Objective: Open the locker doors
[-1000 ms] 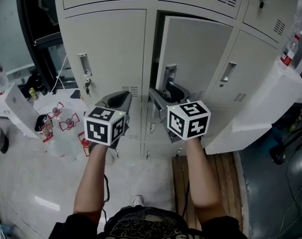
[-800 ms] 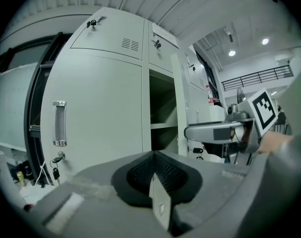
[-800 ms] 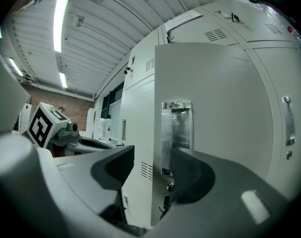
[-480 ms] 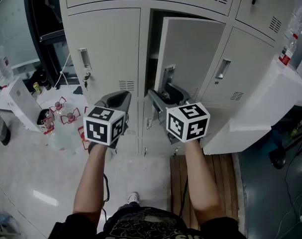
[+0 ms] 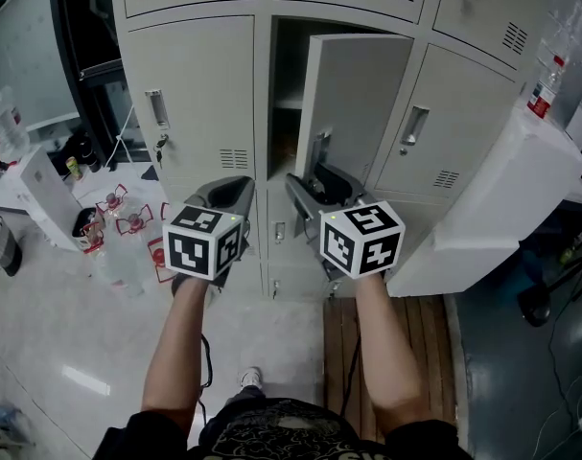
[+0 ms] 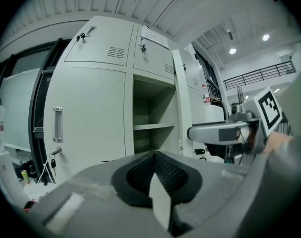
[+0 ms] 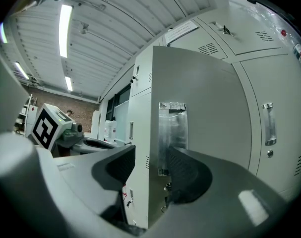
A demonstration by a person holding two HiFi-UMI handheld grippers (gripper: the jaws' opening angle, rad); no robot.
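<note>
Pale grey painted steel is pretty much all you've got in front of you: a bank of lockers [image 5: 199, 75] with the middle locker door [image 5: 353, 94] swung partway out toward you, hinged on its right side. Its free edge points at your right gripper [image 5: 319, 182], and you're seeing the plain back of the panel, with a shiny metal latch plate [image 7: 172, 133] bolted near that edge.

In the right gripper view the door's edge stands upright right between the jaws. One pad is on the outer face, the other on the inner face just beside the latch plate. Those jaws have just been closing a bit, and they look clamped on the panel, roughly mid-open with the door's thickness filling the gap.

Behind the open door the compartment is dark, with one shelf [image 6: 152, 127] running across it.

Your left gripper [image 5: 231, 190] hangs just beside the right one, in front of the bottom of the closed door [image 5: 199, 94] to the left. Its jaws are pressed tip to tip with nothing in them. That closed door has an upright silver handle [image 5: 157, 109], a key [image 5: 160, 146] dangling under it, and a small vent grille [image 5: 234, 158] low down. The door on the right [image 5: 444, 123] is closed too, with the same kind of handle.
</note>
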